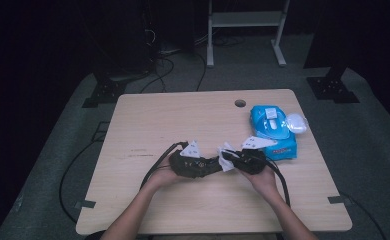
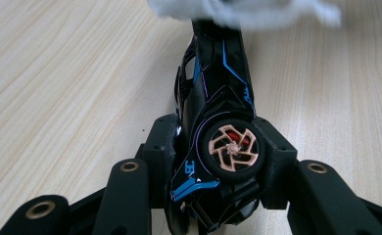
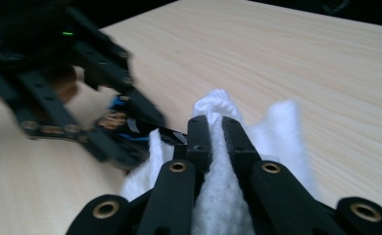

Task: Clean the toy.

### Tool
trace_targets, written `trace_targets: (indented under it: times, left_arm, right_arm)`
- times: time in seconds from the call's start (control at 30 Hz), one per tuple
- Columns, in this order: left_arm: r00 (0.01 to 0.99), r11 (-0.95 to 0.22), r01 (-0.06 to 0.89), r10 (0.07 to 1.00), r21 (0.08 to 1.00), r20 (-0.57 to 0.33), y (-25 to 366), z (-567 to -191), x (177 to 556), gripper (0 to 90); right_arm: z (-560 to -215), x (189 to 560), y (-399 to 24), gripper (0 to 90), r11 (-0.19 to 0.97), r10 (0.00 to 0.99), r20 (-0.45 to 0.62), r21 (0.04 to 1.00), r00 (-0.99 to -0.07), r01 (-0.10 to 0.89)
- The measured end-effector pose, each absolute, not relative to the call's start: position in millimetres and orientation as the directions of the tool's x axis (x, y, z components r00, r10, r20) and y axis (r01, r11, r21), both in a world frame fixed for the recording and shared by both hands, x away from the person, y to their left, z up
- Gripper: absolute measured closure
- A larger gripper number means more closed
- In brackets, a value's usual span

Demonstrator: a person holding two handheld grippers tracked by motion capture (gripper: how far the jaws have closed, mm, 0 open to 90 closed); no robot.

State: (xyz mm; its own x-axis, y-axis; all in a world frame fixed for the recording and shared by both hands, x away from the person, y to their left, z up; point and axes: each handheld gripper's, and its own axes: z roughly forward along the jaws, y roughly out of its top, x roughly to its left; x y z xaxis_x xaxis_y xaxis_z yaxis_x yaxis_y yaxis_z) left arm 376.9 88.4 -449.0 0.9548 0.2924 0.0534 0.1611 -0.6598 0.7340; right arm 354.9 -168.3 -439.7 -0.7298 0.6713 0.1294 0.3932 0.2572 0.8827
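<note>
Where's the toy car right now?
The black toy car is clamped in the left gripper, held just over the table near its front middle; the white wipe in the right gripper meets its far end.

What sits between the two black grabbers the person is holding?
A black toy car, clamped in the left gripper, meets the white wipe held by the right gripper. The high view shows them touching.
</note>
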Motion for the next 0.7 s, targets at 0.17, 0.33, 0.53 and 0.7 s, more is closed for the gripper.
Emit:
trace_targets:
  times: [0.17, 0.33, 0.53, 0.7]
  left_arm:
    - [0.955, -0.658, 0.157, 0.291, 0.736, 0.056, 89.2, -449.5, 376.7, 57.2]
    - [0.955, -0.656, 0.162, 0.293, 0.738, 0.051, 91.0, -448.7, 377.2, 57.3]
    - [0.955, -0.649, 0.184, 0.294, 0.738, 0.021, 96.5, -449.0, 380.2, 56.5]
    - [0.956, -0.659, 0.169, 0.290, 0.733, 0.041, 94.0, -448.4, 378.5, 57.3]
  right_arm:
    - [-440.8, 355.3, -179.5, 83.4, 0.232, 0.690, 0.141, 0.886, -0.710, 0.402]
    - [-440.8, 354.7, -177.4, 83.8, 0.243, 0.687, 0.130, 0.886, -0.715, 0.394]
    - [-439.9, 354.5, -177.3, 84.0, 0.244, 0.693, 0.132, 0.882, -0.708, 0.403]
    - [-436.8, 353.0, -165.8, 84.2, 0.266, 0.669, 0.132, 0.877, -0.731, 0.401]
